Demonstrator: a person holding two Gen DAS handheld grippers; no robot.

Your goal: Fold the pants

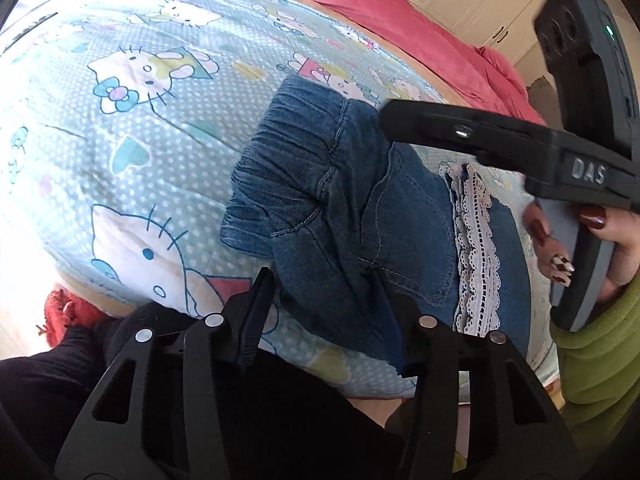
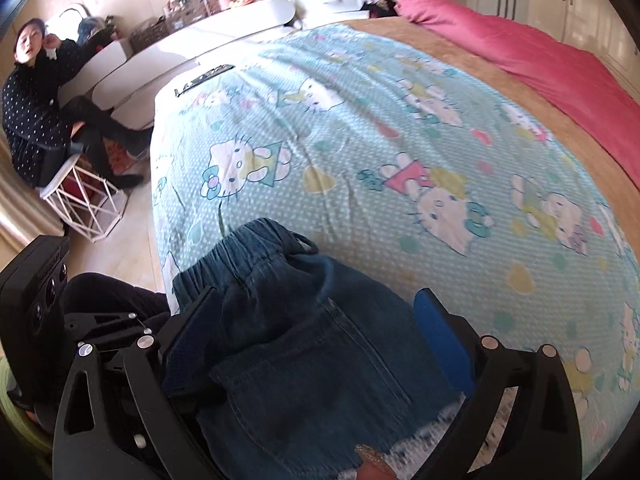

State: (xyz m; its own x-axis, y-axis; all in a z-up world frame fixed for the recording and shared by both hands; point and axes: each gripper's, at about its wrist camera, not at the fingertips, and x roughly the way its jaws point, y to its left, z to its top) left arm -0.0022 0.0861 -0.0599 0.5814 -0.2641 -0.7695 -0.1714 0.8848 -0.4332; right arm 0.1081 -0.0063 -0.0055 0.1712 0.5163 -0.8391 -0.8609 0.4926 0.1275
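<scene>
While the pale blue cartoon-cat bedsheet fills most of both views, a pink quilt runs along its far edge toward two o'clock. A woman in dark dotted clothes sits on a white stool at ten o'clock in the right wrist view. The denim pants lie folded on the sheet near the bed's edge, elastic waistband toward eleven o'clock, a white lace hem at four o'clock. The right gripper hangs over the pants, jaws wide apart, denim showing between them, gripping nothing. The left gripper sits at six o'clock, jaws spread open, tips straddling the denim's near corner, nothing pinched. A hand with dark red nails holds the right gripper's handle.
</scene>
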